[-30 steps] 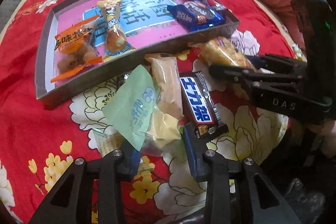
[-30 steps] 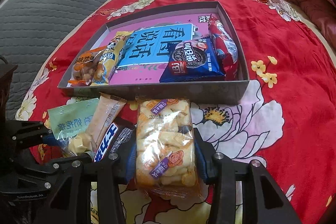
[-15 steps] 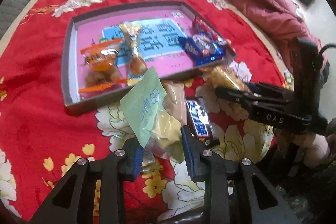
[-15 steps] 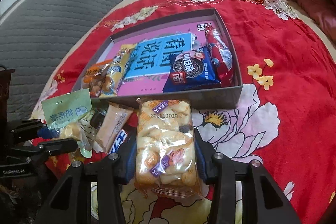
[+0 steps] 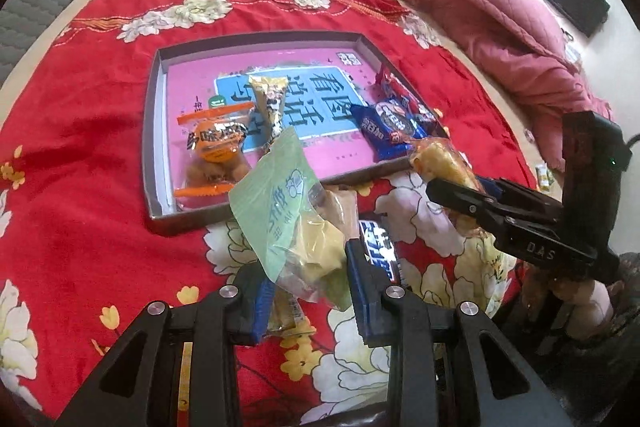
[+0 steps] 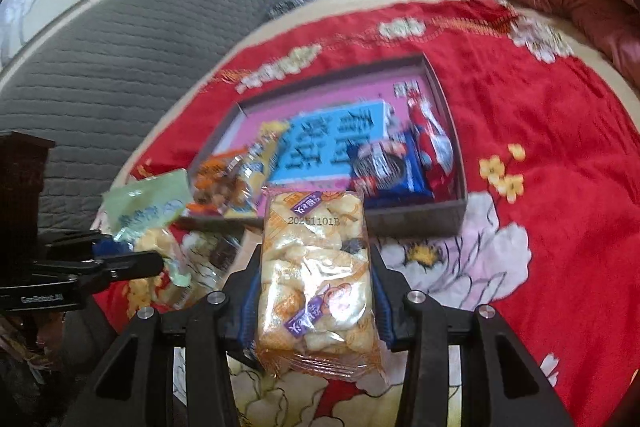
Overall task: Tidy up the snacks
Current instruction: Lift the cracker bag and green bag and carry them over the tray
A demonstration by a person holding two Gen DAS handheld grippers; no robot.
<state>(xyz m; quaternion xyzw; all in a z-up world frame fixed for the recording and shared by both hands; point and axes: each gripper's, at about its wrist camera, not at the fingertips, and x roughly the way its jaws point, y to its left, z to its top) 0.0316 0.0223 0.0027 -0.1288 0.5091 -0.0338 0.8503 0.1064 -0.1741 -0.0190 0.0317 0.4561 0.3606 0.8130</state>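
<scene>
My left gripper (image 5: pixel 306 281) is shut on a pale green snack packet (image 5: pixel 286 211) and holds it up off the red cloth, just in front of the tray. My right gripper (image 6: pixel 314 285) is shut on a clear pack of yellow rice crackers (image 6: pixel 314 259), also lifted. The grey tray (image 5: pixel 149 131) with a pink and blue bottom holds an orange packet (image 5: pixel 214 143), a yellow cone-shaped snack (image 5: pixel 270 103), a blue cookie pack (image 5: pixel 386 131) and a red pack (image 6: pixel 430 139). In the left wrist view the right gripper (image 5: pixel 444 183) shows at the right with the cracker pack (image 5: pixel 438 157).
A blue and white chocolate bar (image 5: pixel 376 247) and a tan wrapped snack (image 5: pixel 344 207) lie on the flowered red cloth (image 5: pixel 80 147) in front of the tray. A pink quilt (image 5: pixel 480 19) is heaped at the back right, a grey padded headboard (image 6: pixel 120 59) at the left.
Both grippers have risen with their packets, and the tray and cloth look farther away. The green packet has come up off the pile in front of the tray.
</scene>
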